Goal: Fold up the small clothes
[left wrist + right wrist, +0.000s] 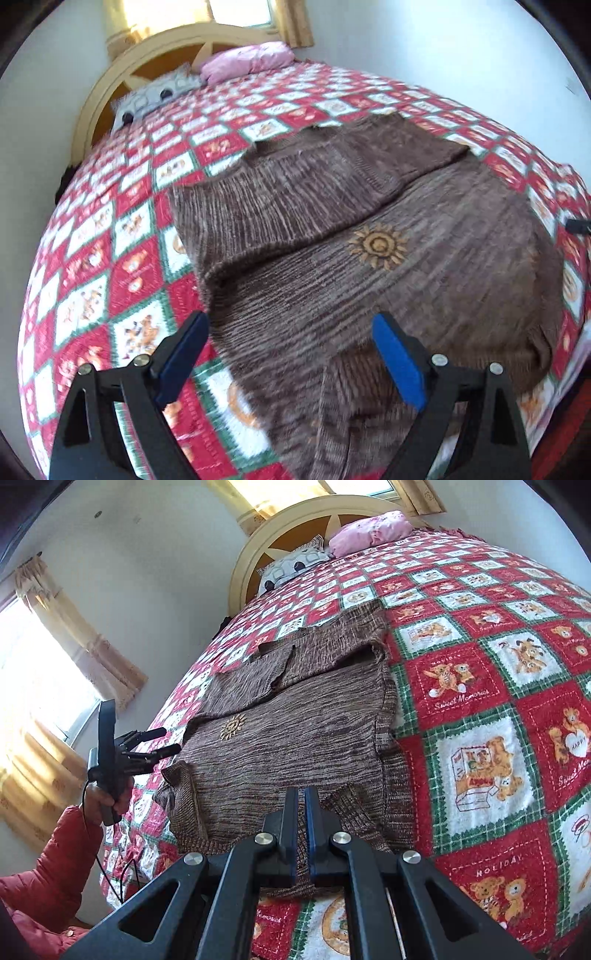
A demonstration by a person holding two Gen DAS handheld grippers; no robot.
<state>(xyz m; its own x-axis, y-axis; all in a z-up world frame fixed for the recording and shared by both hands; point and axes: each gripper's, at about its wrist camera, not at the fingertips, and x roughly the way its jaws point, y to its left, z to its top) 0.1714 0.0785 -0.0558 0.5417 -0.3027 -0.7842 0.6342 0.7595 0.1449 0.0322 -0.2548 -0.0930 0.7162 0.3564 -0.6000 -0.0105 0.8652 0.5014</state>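
Already partly folded, the brown marled knit sweater with an orange sun motif (295,734) lies across the middle of both views on a red, white and green teddy-bear patchwork quilt (480,709), one sleeve laid over its chest. The right gripper (300,812), at bottom centre of its view, is clamped shut on the sweater's near hem. The left gripper (288,354) hovers with blue pads wide apart and nothing between them, above the sweater's lower edge. By my reading, the other sleeve and the crosswise folds remain. Toward the top of both views sit a pink pillow (373,531), a patterned grey cushion (291,568) and a cream arched headboard (258,542); curtained windows light white walls.
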